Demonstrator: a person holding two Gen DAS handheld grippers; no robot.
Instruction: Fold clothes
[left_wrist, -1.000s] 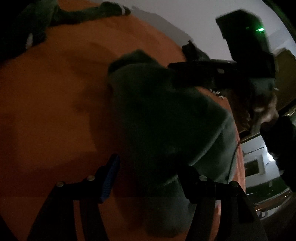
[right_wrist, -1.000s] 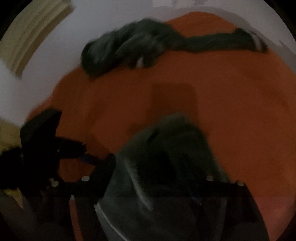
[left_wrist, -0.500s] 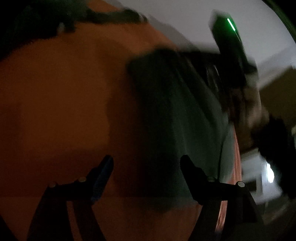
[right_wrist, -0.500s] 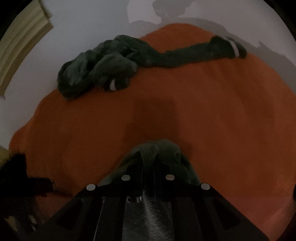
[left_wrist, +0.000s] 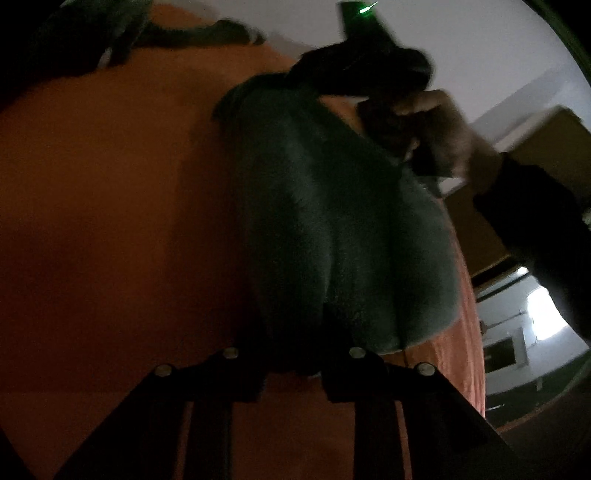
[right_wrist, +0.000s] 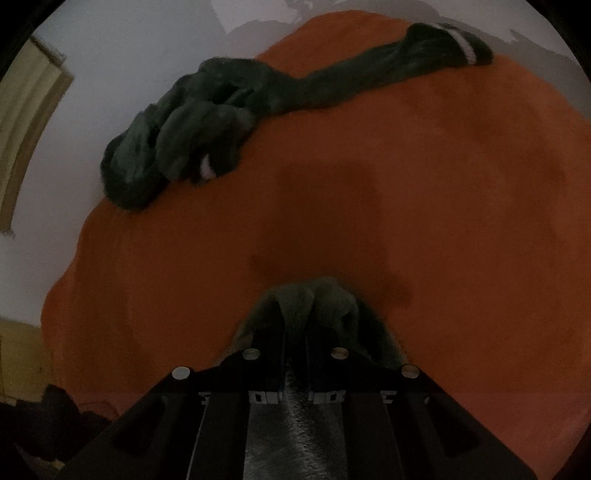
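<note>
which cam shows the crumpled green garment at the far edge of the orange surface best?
Right wrist view: the crumpled green garment lies whole and fairly sharp, one striped-cuff part stretched to the right on the orange surface. Left wrist view catches only a dark, blurred sliver in the top-left corner.

Orange bed cover (right_wrist: 443, 184), crumpled green garment (right_wrist: 192, 133) far side, grey-green cloth (left_wrist: 332, 221) nearer
</note>
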